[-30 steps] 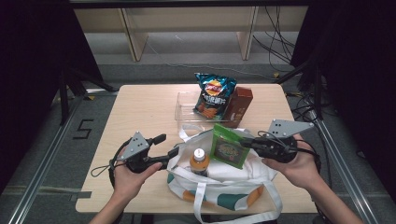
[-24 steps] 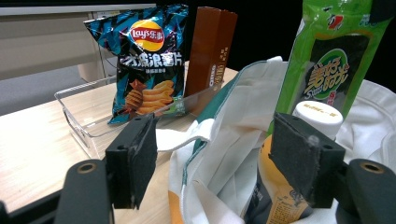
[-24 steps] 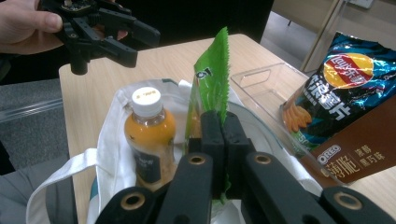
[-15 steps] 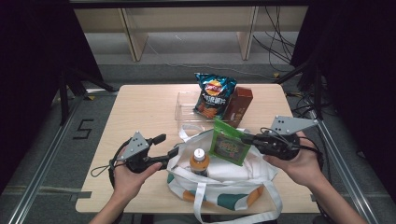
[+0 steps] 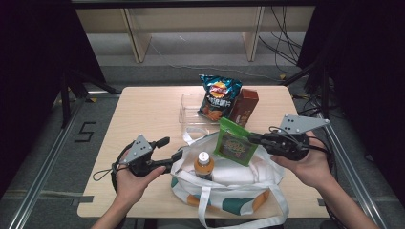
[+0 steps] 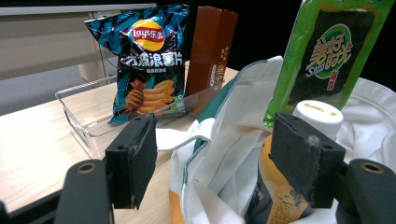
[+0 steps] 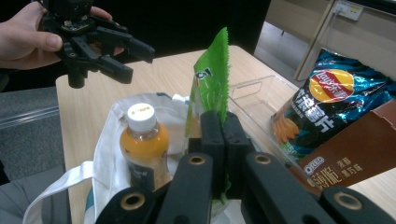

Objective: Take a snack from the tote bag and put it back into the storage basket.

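My right gripper (image 5: 252,138) is shut on the lower edge of a green snack packet (image 5: 235,142) and holds it upright over the mouth of a white tote bag (image 5: 229,186). In the right gripper view the jaws (image 7: 224,140) pinch the packet (image 7: 212,79). An orange juice bottle (image 5: 204,164) with a white cap stands inside the bag. At the bag's left rim my left gripper (image 5: 172,149) is open. In the left gripper view the bag's cloth (image 6: 224,140) lies between the wide-apart pads, which do not press on it, and the packet (image 6: 327,51) hangs above the bottle cap (image 6: 317,114).
A clear plastic tray (image 5: 188,107) at the back of the table holds a blue chips bag (image 5: 217,98) and a brown cookie box (image 5: 243,106), both standing upright. The bag's straps hang over the table's front edge. Bare tabletop lies to the left.
The right gripper has lifted the green packet slightly above the bag. The left gripper has stayed where it was.
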Demonstrator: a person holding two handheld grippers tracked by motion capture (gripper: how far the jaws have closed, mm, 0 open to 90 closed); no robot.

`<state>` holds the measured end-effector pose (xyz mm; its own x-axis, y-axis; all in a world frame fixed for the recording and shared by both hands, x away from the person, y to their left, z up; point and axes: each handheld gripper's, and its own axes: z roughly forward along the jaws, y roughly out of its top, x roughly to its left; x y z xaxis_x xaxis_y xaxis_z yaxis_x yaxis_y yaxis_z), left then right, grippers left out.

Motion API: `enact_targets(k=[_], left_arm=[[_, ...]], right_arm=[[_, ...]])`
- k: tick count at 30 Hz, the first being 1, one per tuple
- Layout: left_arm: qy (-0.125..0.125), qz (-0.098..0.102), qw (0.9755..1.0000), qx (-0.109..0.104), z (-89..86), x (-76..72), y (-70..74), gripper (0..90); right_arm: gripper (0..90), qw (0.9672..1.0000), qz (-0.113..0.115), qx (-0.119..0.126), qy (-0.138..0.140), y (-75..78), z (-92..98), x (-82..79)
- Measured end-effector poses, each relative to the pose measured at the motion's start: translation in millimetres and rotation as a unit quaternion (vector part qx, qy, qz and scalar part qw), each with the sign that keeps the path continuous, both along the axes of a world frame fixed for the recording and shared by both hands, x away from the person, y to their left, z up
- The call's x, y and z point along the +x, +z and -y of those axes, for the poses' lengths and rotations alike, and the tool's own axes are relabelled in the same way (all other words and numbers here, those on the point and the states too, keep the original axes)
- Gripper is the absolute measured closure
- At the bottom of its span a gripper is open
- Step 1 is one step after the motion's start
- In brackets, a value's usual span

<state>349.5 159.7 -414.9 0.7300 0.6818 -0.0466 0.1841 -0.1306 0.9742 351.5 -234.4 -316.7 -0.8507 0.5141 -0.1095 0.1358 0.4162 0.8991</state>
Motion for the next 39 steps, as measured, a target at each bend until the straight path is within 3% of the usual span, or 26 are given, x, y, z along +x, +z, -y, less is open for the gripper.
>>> enact_targets(k=[12,13,16,19,23,24,26,27,31,32,33,34,39], left_arm=[[0.001,0.0,1.0,-0.002,-0.4,-0.2,0.4,31.1],[0.001,0.0,1.0,-0.001,-0.5,-0.2,0.4,31.1],[0.001,0.0,1.0,-0.001,-0.2,-0.2,0.0,31.1],[0.0,0.0,1.0,0.0,0.0,0.0,0.1,31.1],[0.001,0.0,1.0,0.0,-0.1,0.0,-0.1,31.1],[0.001,-0.001,1.0,0.0,-0.1,-0.1,-0.2,31.1],[0.001,-0.001,1.0,-0.001,-0.2,-0.2,-0.2,31.1],[0.001,0.0,1.0,0.0,-0.2,-0.2,0.0,31.1],[0.002,0.0,1.0,-0.001,-0.2,-0.4,0.2,31.1],[0.002,0.0,1.0,-0.001,-0.2,-0.3,0.1,31.1],[0.001,0.0,1.0,-0.001,-0.1,-0.2,0.0,31.1],[0.001,0.001,1.0,0.0,0.0,-0.1,0.0,31.1],[0.0,0.0,1.0,0.0,0.3,0.0,-0.2,31.1]], right_arm=[[90.0,1.0,-0.003,-0.003,0.005,5.7,-0.2,2.7],[90.0,1.0,0.006,-0.007,0.004,6.5,0.6,3.3],[90.0,1.0,-0.003,0.003,-0.001,6.1,-0.6,2.4],[90.0,1.0,0.004,-0.003,0.004,7.4,0.4,4.6],[90.0,0.9999,0.002,0.008,-0.007,8.0,-0.8,4.4],[90.0,0.9999,0.015,0.004,-0.001,8.7,-0.5,6.2],[90.0,1.0,0.002,0.002,0.001,10.0,0.1,5.5],[90.0,0.9999,0.01,0.005,-0.002,9.8,-0.1,6.6],[90.0,1.0,0.002,0.004,-0.002,11.9,0.6,6.7],[90.0,0.9998,0.016,0.008,-0.005,11.8,0.1,8.1],[90.0,0.9999,0.006,0.01,-0.009,12.3,-0.3,7.2],[90.0,0.9999,0.012,0.001,-0.001,14.3,1.0,8.2],[90.0,0.9999,0.01,0.01,-0.006,16.8,-0.2,9.6]])
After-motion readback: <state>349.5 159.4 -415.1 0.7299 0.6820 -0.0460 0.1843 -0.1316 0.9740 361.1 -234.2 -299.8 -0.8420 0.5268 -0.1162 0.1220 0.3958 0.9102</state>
